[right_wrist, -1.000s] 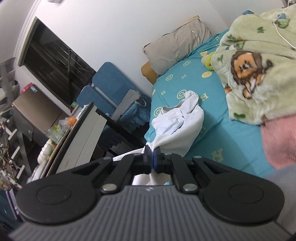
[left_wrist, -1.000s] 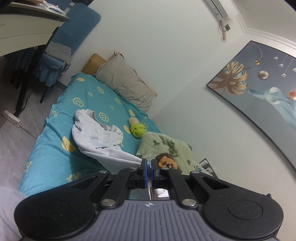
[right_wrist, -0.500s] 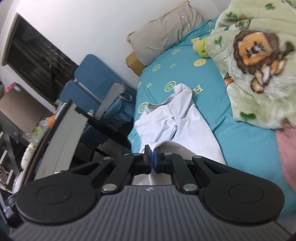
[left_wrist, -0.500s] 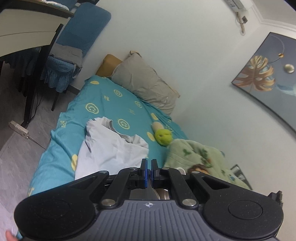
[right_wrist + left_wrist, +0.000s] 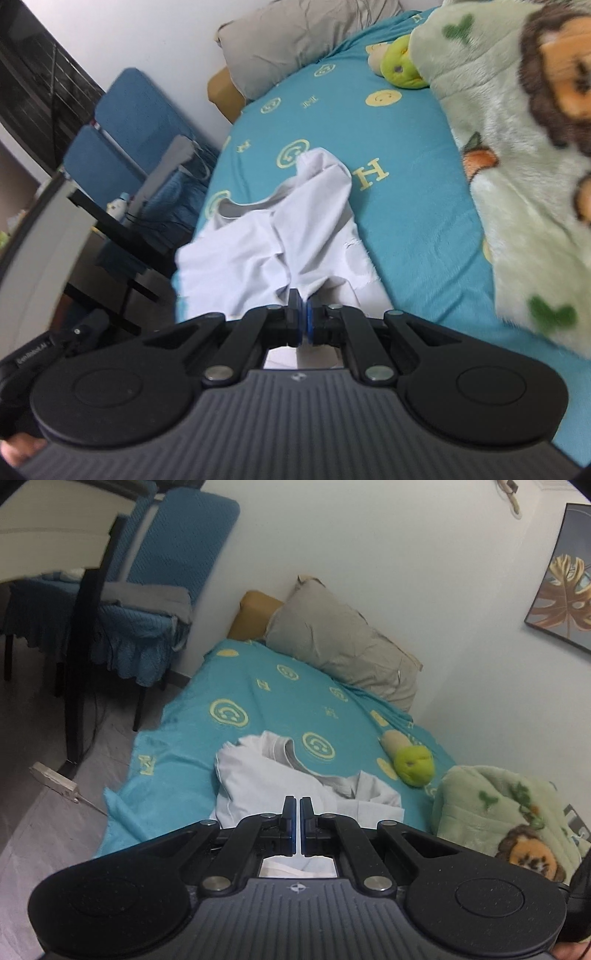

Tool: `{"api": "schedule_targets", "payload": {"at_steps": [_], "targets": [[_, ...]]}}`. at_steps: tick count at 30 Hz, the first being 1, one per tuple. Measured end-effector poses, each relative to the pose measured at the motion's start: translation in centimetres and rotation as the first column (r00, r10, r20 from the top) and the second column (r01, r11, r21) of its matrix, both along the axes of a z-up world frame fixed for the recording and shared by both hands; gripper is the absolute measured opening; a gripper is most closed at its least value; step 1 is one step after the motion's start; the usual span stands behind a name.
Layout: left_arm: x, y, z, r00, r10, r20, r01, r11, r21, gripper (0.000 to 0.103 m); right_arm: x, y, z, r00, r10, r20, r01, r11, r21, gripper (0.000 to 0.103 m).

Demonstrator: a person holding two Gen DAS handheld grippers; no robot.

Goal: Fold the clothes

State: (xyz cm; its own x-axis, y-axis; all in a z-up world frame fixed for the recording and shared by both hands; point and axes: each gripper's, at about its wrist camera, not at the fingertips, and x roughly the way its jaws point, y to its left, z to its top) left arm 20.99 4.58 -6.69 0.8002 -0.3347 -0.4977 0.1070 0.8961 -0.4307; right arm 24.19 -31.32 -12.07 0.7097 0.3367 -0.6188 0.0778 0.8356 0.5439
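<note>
Pinching the near edge of the white shirt between pressed-together jaws, the right gripper has cloth bunched right at its fingertips, with folds fanning away from the pinch. The left gripper has its jaws closed to a thin slit, and white fabric shows below and behind them, so it looks clamped on the same near edge, though the cloth between the pads is hard to make out. Holding two points of one edge is likely meant to keep the shirt spread and under tension so it can be laid flat on the bed ahead of both grippers before any fold is made.

Ahead of the fingers, the shirt lies rumpled on the teal sheet, collar at the far end, one sleeve doubled over. Beyond it and to the right sit a green plush toy and a green blanket, apart from the shirt. A pillow rests at the far end against the wall.

No basket, box or drawer is in view; nothing here holds clothes.
</note>
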Motion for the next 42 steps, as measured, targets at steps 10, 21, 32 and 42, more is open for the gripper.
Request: {"api": "schedule_targets", "payload": {"at_steps": [10,21,32,42], "targets": [[3.5,-2.4,-5.1,0.990,-0.074,-0.124,0.086,0.992,0.091,0.004,3.1,-0.2,-4.8,0.992,0.003,-0.123,-0.004,1.000,-0.008,0.008],[-2.3,-1.6,-2.8,0.990,-0.070,-0.126,0.084,0.991,0.104,0.047,-1.5,1.3,0.4,0.999,0.021,0.043,-0.019,0.999,-0.050,0.103],[-6.6,-2.5,-5.4,0.957,-0.090,-0.277,0.156,0.962,0.225,0.031,-10.8,-1.6,1.4,0.992,-0.112,-0.052,0.113,0.993,0.025,0.103],[-7.4,-2.0,-4.8,0.973,-0.011,-0.231,0.074,0.961,0.266,0.002,-12.7,-1.4,0.4,0.988,-0.137,-0.073,0.137,0.991,-0.008,0.103]]}}
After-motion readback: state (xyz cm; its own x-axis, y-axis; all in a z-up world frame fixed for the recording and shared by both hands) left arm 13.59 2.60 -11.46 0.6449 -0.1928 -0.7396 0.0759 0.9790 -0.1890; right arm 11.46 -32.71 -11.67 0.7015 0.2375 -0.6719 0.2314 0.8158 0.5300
